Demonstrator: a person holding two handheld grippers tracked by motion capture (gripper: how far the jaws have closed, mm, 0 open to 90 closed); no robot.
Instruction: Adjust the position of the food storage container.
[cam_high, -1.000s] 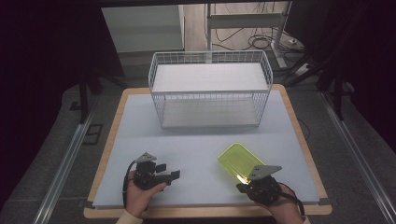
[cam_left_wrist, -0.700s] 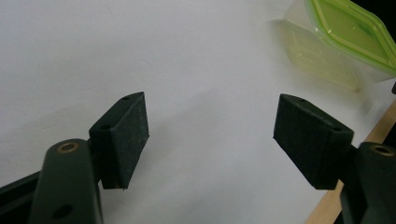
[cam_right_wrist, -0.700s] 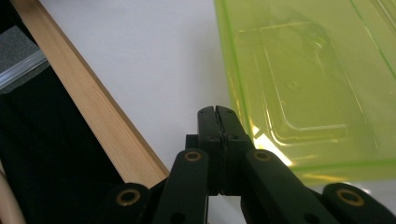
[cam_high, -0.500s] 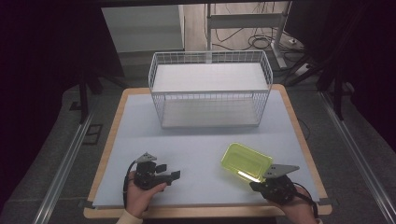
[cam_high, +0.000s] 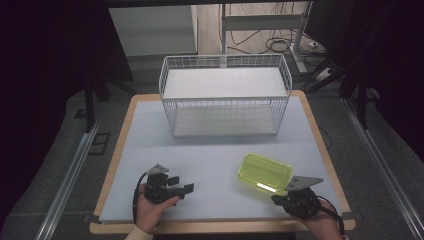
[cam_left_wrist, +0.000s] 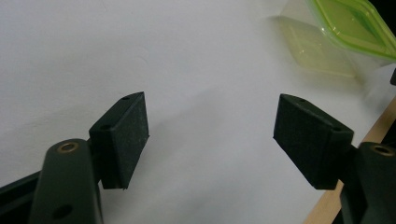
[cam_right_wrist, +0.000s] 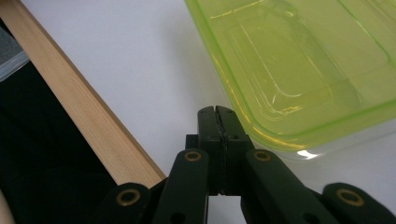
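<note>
A translucent yellow-green plastic container (cam_high: 265, 172) lies on the white table top at the front right; it also shows in the right gripper view (cam_right_wrist: 299, 65) and the left gripper view (cam_left_wrist: 345, 18). My right gripper (cam_high: 276, 199) sits just in front of the container's near corner, by the table's front edge. In its own view its jaws (cam_right_wrist: 217, 112) are pressed together with nothing between them, right beside the container's rim. My left gripper (cam_high: 182, 184) rests at the front left, pointing right, with its jaws (cam_left_wrist: 210, 135) wide apart over bare table.
A white wire basket (cam_high: 225, 100) stands at the back middle of the table. The wooden table border (cam_right_wrist: 93, 116) runs close to my right gripper, with dark floor beyond it. White table top (cam_high: 210, 150) lies between the basket and both hands.
My right hand has slid to the right along the front edge, off the container's near corner. The left hand and the container have stayed put.
</note>
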